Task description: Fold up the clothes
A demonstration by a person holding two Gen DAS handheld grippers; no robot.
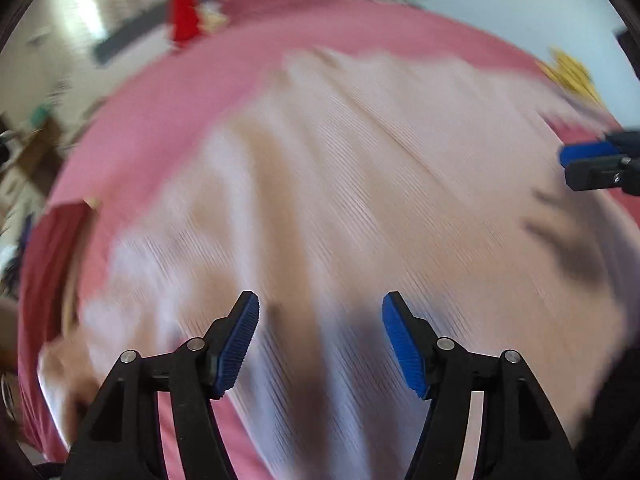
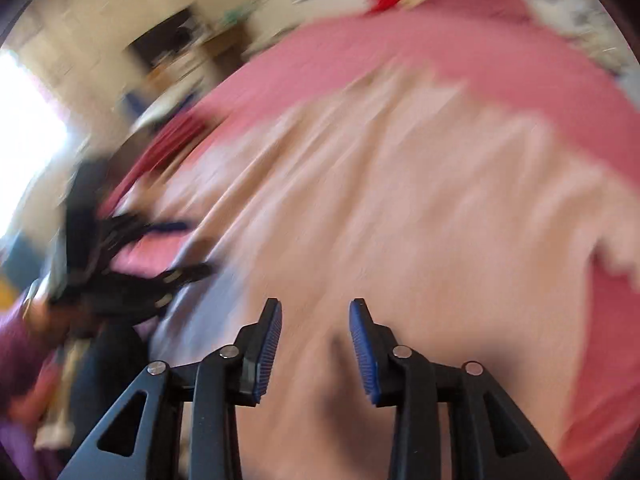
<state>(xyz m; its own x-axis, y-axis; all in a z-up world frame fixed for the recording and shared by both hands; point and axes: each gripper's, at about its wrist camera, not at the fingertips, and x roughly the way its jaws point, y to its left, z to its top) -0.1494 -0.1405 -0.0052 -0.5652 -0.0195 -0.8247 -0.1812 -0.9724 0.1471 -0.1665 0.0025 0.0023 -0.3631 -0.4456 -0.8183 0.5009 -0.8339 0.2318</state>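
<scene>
A pale pink ribbed garment (image 1: pixel 340 184) lies spread on a darker pink cover (image 1: pixel 168 104); both views are motion-blurred. My left gripper (image 1: pixel 320 308) is open and empty, hovering over the garment's near part. My right gripper (image 2: pixel 316 312) is open and empty over the same garment (image 2: pixel 400 208). The right gripper's blue-padded tip shows at the right edge of the left wrist view (image 1: pixel 588 160). The left gripper shows as a dark blur at the left of the right wrist view (image 2: pixel 132 276).
The pink cover (image 2: pixel 500 52) extends beyond the garment on all sides. A red object (image 1: pixel 186 18) and a dark bar (image 1: pixel 132 36) lie at the far edge. A yellow item (image 1: pixel 572 72) sits far right. Furniture stands beyond (image 2: pixel 168 48).
</scene>
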